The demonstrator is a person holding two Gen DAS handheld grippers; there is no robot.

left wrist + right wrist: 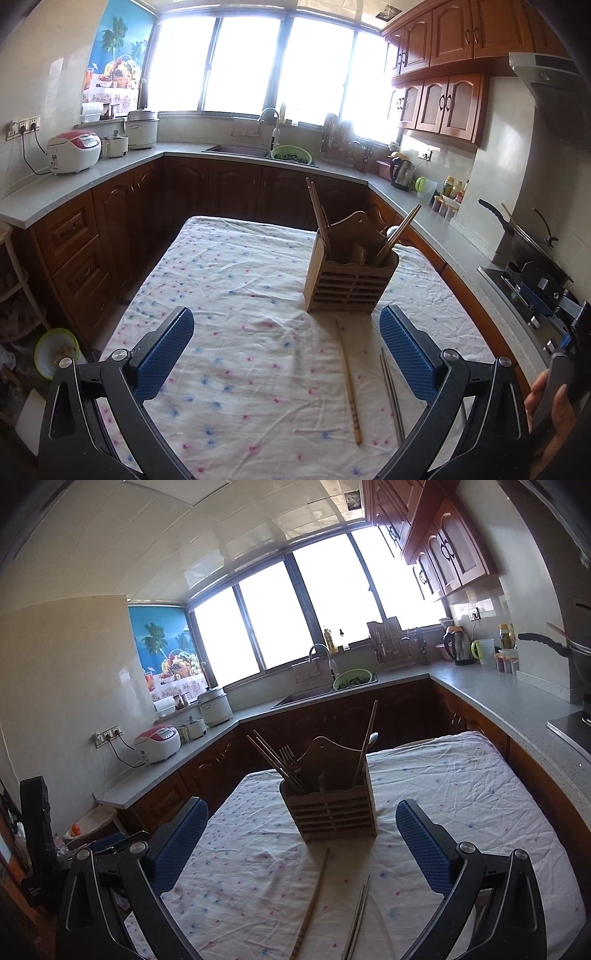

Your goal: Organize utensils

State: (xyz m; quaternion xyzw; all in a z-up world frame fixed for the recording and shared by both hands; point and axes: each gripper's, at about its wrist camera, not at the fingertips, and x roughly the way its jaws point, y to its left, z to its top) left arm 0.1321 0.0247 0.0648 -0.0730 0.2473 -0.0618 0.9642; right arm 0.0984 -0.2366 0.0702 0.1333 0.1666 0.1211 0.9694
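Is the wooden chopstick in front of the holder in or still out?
Out. The wooden chopstick lies flat on the tablecloth, just in front of the wooden utensil holder and beside the metal chopsticks; neither gripper holds it.

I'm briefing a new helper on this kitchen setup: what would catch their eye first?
Probably the wooden utensil holder standing mid-table on the flowered tablecloth, chopsticks and a fork poking out. Next, the loose wooden chopstick and the metal chopsticks lying just in front of it. Both tongs, left and right, are open and empty.
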